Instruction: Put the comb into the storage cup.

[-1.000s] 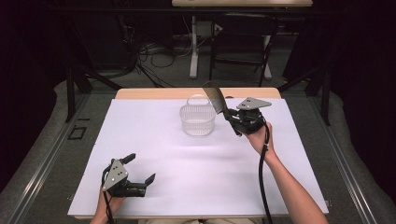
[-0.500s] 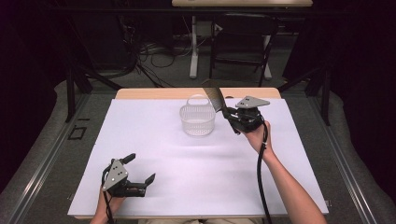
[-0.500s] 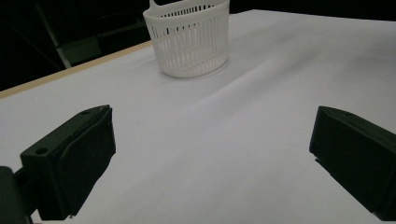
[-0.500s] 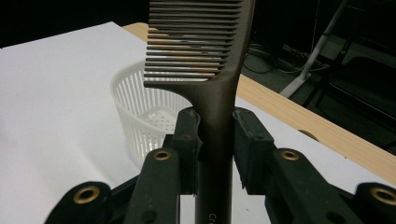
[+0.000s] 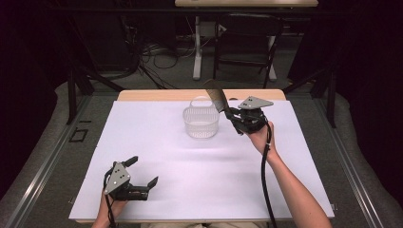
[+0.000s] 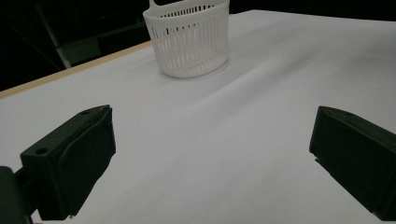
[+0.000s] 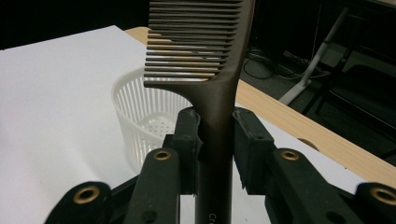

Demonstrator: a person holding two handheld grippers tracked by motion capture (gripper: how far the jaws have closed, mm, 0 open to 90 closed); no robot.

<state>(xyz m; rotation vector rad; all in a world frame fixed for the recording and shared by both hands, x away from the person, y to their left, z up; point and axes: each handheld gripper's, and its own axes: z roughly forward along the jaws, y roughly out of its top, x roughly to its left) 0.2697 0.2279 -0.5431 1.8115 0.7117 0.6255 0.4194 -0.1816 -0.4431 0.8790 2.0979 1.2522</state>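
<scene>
1. Left gripper (image 5: 142, 173) sits near the front left corner of the bench (image 5: 157, 152), w/ its hand (image 5: 108, 209) at the front edge. Its jaws are wide open. Nothing is between them & they grip nothing. In the left gripper view the gripper (image 6: 210, 158) looks over bare white bench (image 6: 233, 121) twd the basket (image 6: 189, 37).
2. Right hand (image 5: 260, 137) comes in from the front right & holds the right gripper (image 5: 228, 114) up near the back edge, right of the middle.
3. Right gripper's jaws are nearly closed, narrow, & pinch the handle of a dark comb (image 5: 216, 97). In the right gripper view the pads (image 7: 189, 140) press on both sides of the comb (image 7: 219, 93) handle, at the gripper (image 7: 217, 144).
4. Comb sticks up & out past the jaws, tilted. Its teeth point to the left in the right gripper view.
5. White basket (image 5: 201, 121) stands on the bench near the middle of the back edge, just left of the right gripper. Comb's toothed end is above the basket's right rim; can't tell if it touches.
6. In the right gripper view the basket (image 7: 140, 126) is behind & below the comb.
</scene>
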